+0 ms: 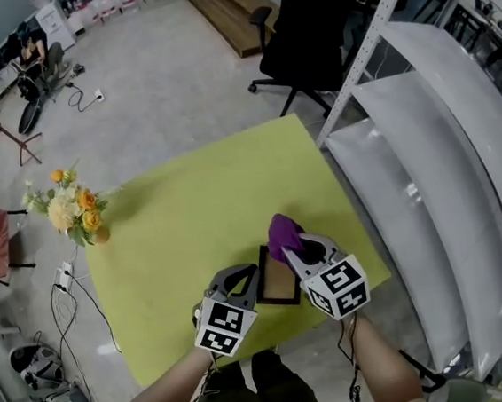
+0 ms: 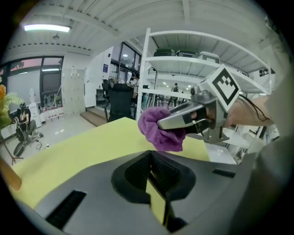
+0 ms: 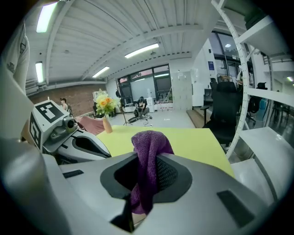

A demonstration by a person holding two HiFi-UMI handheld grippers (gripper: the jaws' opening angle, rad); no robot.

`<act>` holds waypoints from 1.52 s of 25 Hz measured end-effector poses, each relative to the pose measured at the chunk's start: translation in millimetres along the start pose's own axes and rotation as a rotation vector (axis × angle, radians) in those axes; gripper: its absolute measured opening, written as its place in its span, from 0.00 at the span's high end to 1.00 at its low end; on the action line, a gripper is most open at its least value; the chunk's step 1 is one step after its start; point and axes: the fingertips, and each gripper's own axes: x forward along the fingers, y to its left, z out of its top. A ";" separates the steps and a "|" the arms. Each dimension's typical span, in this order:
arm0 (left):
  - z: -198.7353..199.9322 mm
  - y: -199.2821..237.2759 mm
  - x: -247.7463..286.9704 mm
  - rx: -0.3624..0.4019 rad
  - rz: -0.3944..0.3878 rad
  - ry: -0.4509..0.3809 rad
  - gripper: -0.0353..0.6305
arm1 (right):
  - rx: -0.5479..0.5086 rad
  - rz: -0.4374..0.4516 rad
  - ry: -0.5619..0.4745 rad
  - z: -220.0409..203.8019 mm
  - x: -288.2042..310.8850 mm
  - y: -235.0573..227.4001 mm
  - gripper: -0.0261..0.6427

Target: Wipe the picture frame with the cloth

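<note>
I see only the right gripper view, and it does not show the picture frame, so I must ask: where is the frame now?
Observer: The picture frame is near the front edge of the yellow-green table.
Operator: Does the left side hold it?
Observer: Yes, the left hand-held gripper is shut on the frame's left edge.
Operator: And where is my cloth against the frame?
Observer: The cloth is at the frame's far edge. Whether they touch, I cannot tell.

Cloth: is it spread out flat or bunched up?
Bunched up. The cloth is a crumpled wad pinched in the shut right claw, with folds hanging down between its jaws.
</note>
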 end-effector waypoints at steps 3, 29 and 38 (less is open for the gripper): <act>-17.5 2.4 12.8 -0.004 -0.008 0.036 0.94 | -0.020 0.005 0.045 -17.0 19.2 3.0 0.87; -91.3 -15.6 48.7 -0.018 -0.093 0.202 0.94 | -0.060 -0.086 0.307 -112.5 46.1 -9.7 0.87; -92.1 -15.2 50.4 -0.033 -0.106 0.201 0.94 | 0.078 -0.213 0.229 -106.5 -4.7 -43.4 0.88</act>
